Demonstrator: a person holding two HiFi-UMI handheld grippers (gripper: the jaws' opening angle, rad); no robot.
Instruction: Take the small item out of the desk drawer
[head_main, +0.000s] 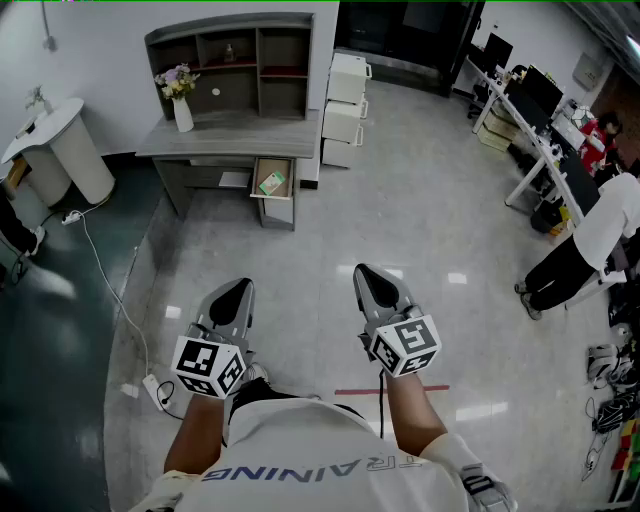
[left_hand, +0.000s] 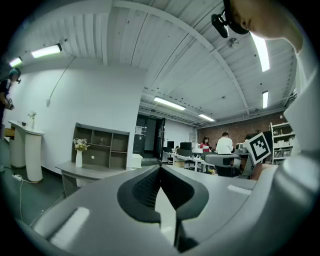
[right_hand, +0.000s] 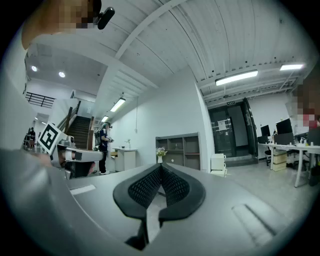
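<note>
Green and white is all you can make out of the small item; it is too tiny to name, and its long axis seems skewed across the drawer, though that is hard to tell. It lies in the open drawer under the grey worktop. In both gripper views the claw's body covers that drawer. Your left claw and right claw are pressed together on nothing, well apart from the worktop
</note>
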